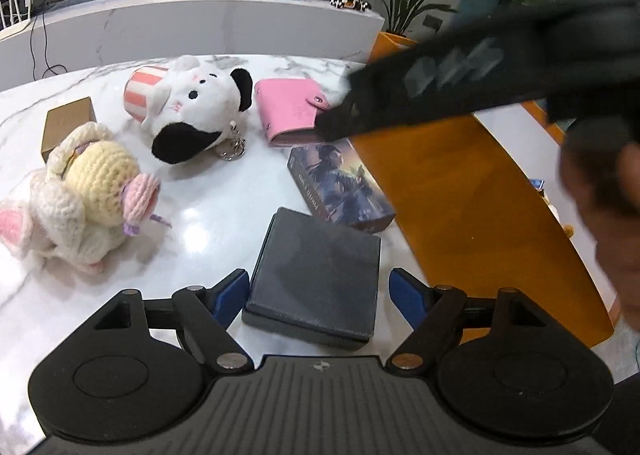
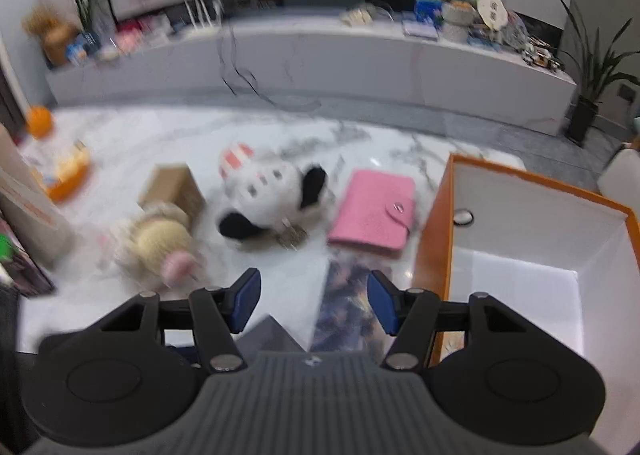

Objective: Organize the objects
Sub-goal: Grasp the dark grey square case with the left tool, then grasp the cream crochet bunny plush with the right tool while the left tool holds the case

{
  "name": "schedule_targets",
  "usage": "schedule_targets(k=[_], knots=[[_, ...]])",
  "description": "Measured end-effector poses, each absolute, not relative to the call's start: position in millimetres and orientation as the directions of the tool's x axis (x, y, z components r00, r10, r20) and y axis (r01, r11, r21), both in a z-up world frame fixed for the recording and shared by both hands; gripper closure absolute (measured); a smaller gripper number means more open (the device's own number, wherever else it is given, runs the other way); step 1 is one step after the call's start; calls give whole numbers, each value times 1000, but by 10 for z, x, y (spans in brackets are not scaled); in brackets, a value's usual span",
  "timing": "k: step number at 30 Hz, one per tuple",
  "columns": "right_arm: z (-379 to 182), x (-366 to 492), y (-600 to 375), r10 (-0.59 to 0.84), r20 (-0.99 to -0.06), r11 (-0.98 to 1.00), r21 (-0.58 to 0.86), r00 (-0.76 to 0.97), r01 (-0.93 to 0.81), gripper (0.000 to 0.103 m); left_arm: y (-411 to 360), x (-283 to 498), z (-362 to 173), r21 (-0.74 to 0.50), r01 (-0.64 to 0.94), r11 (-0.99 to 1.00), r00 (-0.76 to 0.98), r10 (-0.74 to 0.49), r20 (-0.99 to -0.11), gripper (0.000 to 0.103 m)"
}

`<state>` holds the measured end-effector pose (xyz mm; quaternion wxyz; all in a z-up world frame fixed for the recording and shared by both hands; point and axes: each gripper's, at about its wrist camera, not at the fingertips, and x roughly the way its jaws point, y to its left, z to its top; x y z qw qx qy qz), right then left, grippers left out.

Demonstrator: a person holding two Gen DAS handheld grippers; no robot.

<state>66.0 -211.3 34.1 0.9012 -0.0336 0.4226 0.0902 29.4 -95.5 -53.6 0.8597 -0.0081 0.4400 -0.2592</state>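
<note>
My left gripper (image 1: 320, 291) hangs low over the marble table (image 1: 208, 215), jaws apart around a dark grey box (image 1: 316, 271). The left pad is at the box's edge; a thin strip of table shows by the right pad. Behind it lie an illustrated box (image 1: 340, 183), a pink wallet (image 1: 288, 107), a cow plush (image 1: 196, 111) and a crocheted doll (image 1: 88, 191). My right gripper (image 1: 340, 115) reaches in blurred from the upper right, its tip over the wallet's near edge. In its own view the right gripper (image 2: 314, 301) is open and holds nothing, above the illustrated box (image 2: 352, 315) and wallet (image 2: 374, 211).
An orange box (image 2: 434, 247) with a white inside stands open at the right; a small round thing (image 2: 463, 217) lies in it. A brown carton (image 1: 64, 123) sits behind the doll. A long white counter (image 1: 200, 11) with clutter and potted plants (image 1: 404, 7) runs behind the table.
</note>
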Motion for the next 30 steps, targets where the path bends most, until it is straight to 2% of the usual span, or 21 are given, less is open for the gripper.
schedule_targets(k=[2,6,10,11,15,22,24,27,30], knots=[[242,730,-2050,80,-800,985,-29,595,-171,41,-995,346,-582,-245,441,863,486,-459,-744,11],[160,838,-1929,28,-816,984,-81,578,-161,24,-1093,413,-617,-230,464,855,479,-461,-747,10],[72,930,-1799,1,-838,978,-113,546,-175,20,-1124,384,-606,-191,491,850,469,-443,-764,10],[54,952,-1768,-10,-842,976,-126,540,-178,17,-1119,406,-636,-195,486,852,455,-437,-776,7],[-4,1028,-1683,-55,-854,969,-170,518,-178,11,-1035,477,-695,-253,451,856,424,-455,-783,7],[-21,1046,-1558,-16,-844,969,-147,536,-201,20,-873,442,-663,-226,429,874,423,-416,-805,8],[-54,1059,-1510,-31,-842,964,-168,539,-207,26,-809,428,-660,-227,422,878,416,-410,-812,8],[-43,1072,-1469,73,-838,965,-78,540,-251,30,-674,372,-646,-212,412,886,414,-390,-823,8],[10,1061,-1372,198,-829,948,27,522,-317,26,-462,290,-648,-209,393,895,417,-377,-827,8]])
